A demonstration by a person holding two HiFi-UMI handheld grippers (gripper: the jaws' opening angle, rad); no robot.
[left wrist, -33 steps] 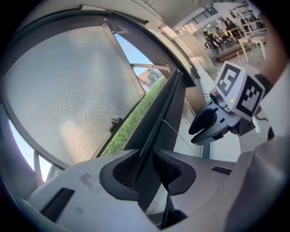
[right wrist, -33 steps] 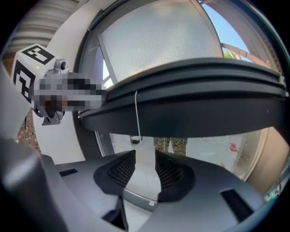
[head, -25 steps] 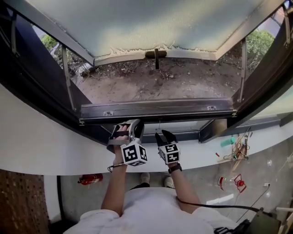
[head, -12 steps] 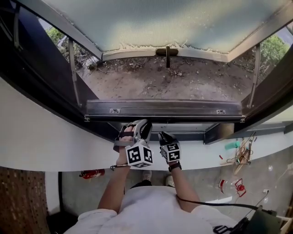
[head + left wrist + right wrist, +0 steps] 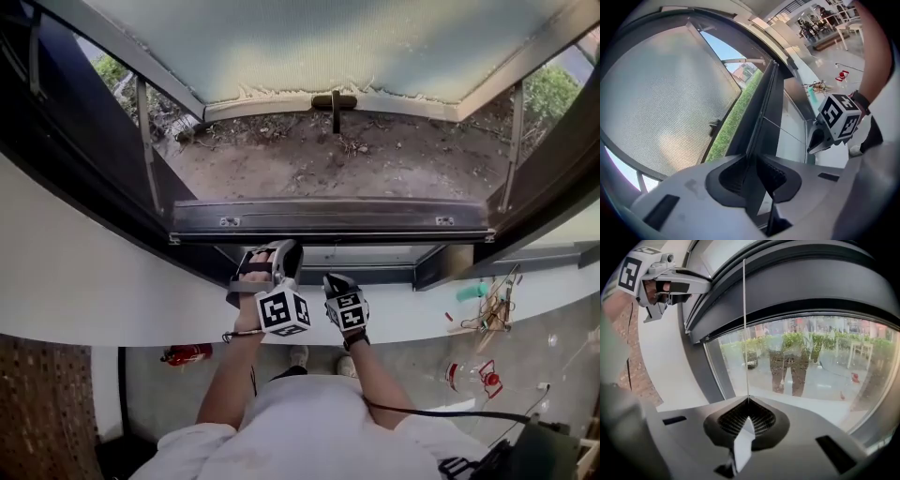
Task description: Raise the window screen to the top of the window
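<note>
Screen position: window screen [image 5: 309,47] fills the 12 o'clock part of the head view; grey mesh, bottom rail [image 5: 272,108] partway up the opening, upper end out of frame.
Screen handle: dark handle [image 5: 334,101] at mid-rail, pointing toward 6 o'clock.
Below screen: open gap, with dirt ground [image 5: 328,159] seen through it.
Frame: dark lower frame bar [image 5: 328,220] running level, at 6 o'clock of the handle and well apart from it.
Right gripper: right gripper [image 5: 747,401] with jaws pressed together on a thin white pull cord [image 5: 744,324].
Cord: taut and straight, running from the jaw tips toward 12 o'clock, up to the dark frame overhead.
Behind cord: glass pane [image 5: 797,362] reflecting standing legs and greenery.
Left gripper: left gripper [image 5: 752,164] with jaws narrowly apart, ribbed inner faces showing. A dark frame edge lines up with the gap; cannot tell whether it lies between the pads or behind them. No press on it seen.
Relative placement (head view): both grippers at 6 o'clock of the frame bar, just beneath it. Left one at 9 o'clock of the right, near but not touching.
Cross-check: in the right gripper view, left gripper at 10 o'clock, close under the frame. In the left gripper view, right gripper's marker cube at 3 o'clock.
Surround: white ledge [image 5: 84,281] curving across under the frame, from 9 o'clock to 3 o'clock.
</note>
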